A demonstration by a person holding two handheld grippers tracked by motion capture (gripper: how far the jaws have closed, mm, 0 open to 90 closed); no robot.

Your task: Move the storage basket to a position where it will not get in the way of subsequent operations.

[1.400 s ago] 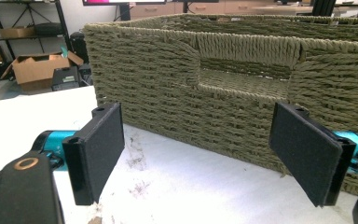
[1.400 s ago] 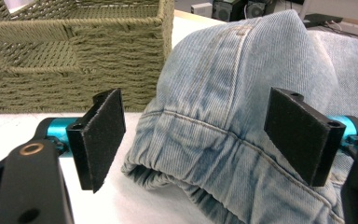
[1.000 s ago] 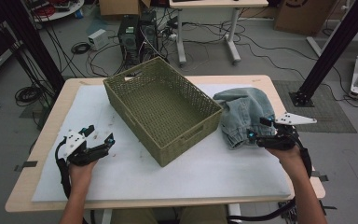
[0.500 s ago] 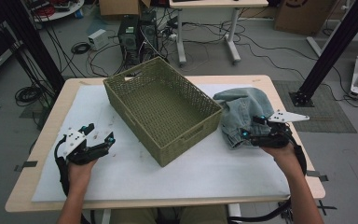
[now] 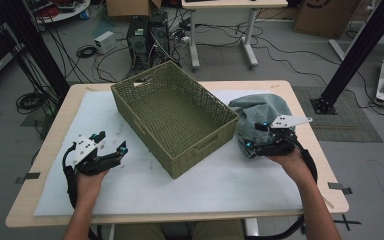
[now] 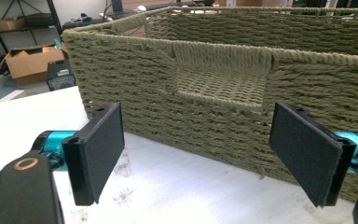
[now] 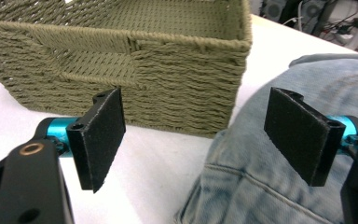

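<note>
While the person's right hand is holding the right gripper (image 5: 252,136) over the near edge of a crumpled, light-blue denim garment (image 5: 260,112), its two black jaws are standing spread wide with nothing pinched between them. In the right gripper view, the right gripper (image 7: 193,140) is showing one jaw over bare white table covering (image 7: 154,158) and the other over the faded denim garment (image 7: 270,186), whose stitched seam is running across the lower part of that view; whether the pads are touching the cloth I cannot tell. The garment is lying bunched on the right side of the white-covered wooden table (image 5: 220,185), just beside the right end of a rectangular, olive-green woven basket (image 5: 175,117), and its far side is reaching toward the table's back edge.

The basket is sitting skewed in the middle of the table, open side up, and its inside is looking empty in the high view. The left gripper (image 5: 111,143) is resting low near the table's left side, held in the person's left hand, a little apart from the basket's long wall. In the left gripper view, the left gripper (image 6: 196,154) is facing the woven basket (image 6: 223,60) at its cut-out handle opening, jaws spread wide and gripping nothing, with faint smudges marking the white covering (image 6: 177,186) beneath.
</note>
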